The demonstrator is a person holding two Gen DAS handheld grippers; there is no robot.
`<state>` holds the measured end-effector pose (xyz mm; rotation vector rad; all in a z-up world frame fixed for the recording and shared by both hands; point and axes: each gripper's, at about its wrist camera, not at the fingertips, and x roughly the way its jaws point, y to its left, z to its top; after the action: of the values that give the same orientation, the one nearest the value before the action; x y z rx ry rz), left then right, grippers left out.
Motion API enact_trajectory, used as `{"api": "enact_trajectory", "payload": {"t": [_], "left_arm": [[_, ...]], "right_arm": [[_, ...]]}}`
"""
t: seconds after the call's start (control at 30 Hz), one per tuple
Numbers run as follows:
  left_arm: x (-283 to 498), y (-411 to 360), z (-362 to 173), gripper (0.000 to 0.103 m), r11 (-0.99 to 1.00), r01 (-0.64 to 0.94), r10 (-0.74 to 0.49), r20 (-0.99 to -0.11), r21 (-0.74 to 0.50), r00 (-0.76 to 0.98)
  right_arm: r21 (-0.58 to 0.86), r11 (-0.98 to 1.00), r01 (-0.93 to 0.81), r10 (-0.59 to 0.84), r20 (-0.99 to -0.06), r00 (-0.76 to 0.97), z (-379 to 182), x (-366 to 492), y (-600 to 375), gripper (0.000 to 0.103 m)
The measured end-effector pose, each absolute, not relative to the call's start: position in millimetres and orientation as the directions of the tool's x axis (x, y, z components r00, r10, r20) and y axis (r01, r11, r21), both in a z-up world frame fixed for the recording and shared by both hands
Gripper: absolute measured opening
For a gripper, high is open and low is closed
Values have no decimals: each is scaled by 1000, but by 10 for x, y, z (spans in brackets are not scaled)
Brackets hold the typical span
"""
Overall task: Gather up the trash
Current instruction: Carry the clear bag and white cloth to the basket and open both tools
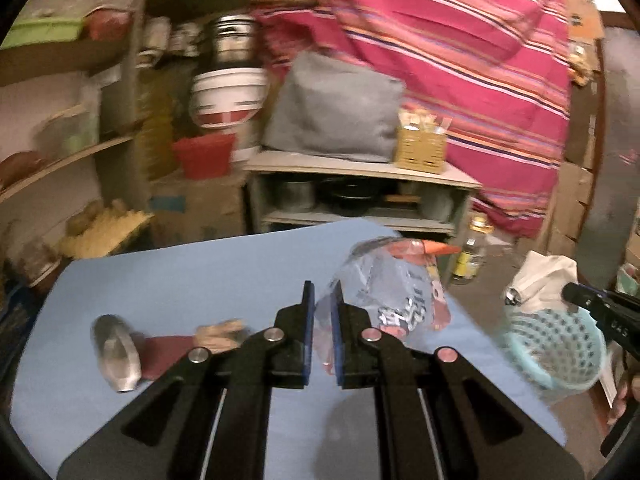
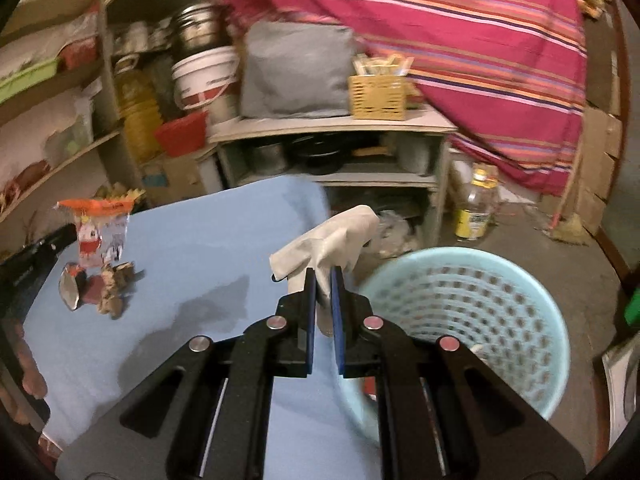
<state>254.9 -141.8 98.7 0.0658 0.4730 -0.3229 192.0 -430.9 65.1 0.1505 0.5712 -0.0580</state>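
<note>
left gripper [image 1: 323, 292]: clamped on plastic wrapper [image 1: 394, 296], lifted off blue table [image 1: 180, 280]
right gripper [image 2: 323, 280]: pinching crumpled tissue [image 2: 332, 236] beside basket [image 2: 460, 320] rim

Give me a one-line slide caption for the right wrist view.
Right tool shut on a crumpled white tissue, beside the light blue mesh basket; crushed can waits on the blue table.

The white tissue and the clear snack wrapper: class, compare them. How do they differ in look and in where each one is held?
The white tissue is plain, opaque and crumpled; the clear snack wrapper is see-through plastic with print and an orange top edge. The tissue is pinched by the right gripper beside the blue basket; the wrapper is pinched by the left gripper over the blue table. Both are trash lifted off the table.
</note>
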Motion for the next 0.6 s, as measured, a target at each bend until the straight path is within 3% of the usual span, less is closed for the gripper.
{"api": "enact_trajectory", "payload": {"t": [0.4, 0.6], "left_arm": [[2299, -3106, 910, 8, 830, 557, -499, -470, -18, 728], [2300, -3668, 677, 8, 798, 603, -525, -516, -20, 677]], "right_arm": [[157, 951, 265, -137, -554, 821, 522, 1352, -5421, 9], [193, 931, 311, -154, -563, 812, 405, 1253, -5744, 9]]}}
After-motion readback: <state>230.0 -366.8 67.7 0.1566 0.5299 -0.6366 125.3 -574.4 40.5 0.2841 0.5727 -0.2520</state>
